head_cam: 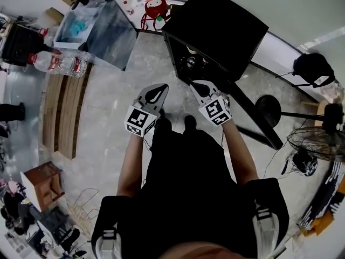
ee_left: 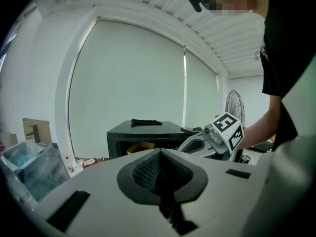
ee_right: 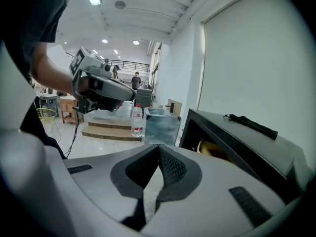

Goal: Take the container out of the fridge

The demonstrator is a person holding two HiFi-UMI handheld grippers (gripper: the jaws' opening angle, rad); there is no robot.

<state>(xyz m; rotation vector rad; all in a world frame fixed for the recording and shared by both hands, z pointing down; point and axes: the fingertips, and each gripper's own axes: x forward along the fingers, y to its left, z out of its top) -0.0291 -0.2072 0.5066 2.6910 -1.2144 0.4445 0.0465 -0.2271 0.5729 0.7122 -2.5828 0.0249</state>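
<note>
A black mini fridge [head_cam: 215, 26] stands on the floor ahead of me with its front open. Its door [head_cam: 253, 112] is swung out to the right. A yellow container [ee_left: 140, 146] sits inside the dark opening, and its rim [ee_right: 212, 149] also shows in the right gripper view. My left gripper [head_cam: 156, 93] hangs in the air short of the fridge, shut and empty [ee_left: 160, 152]. My right gripper [head_cam: 200, 86] is level with it, closer to the opening, its pads meeting at the tip with nothing held [ee_right: 158, 147].
A clear plastic box [head_cam: 99, 26] and water bottles [head_cam: 56, 62] stand left of the fridge by a low wooden platform [head_cam: 64, 112]. A folded black item [ee_right: 249, 122] lies on the fridge top. A floor fan [head_cam: 318, 142] stands at the right.
</note>
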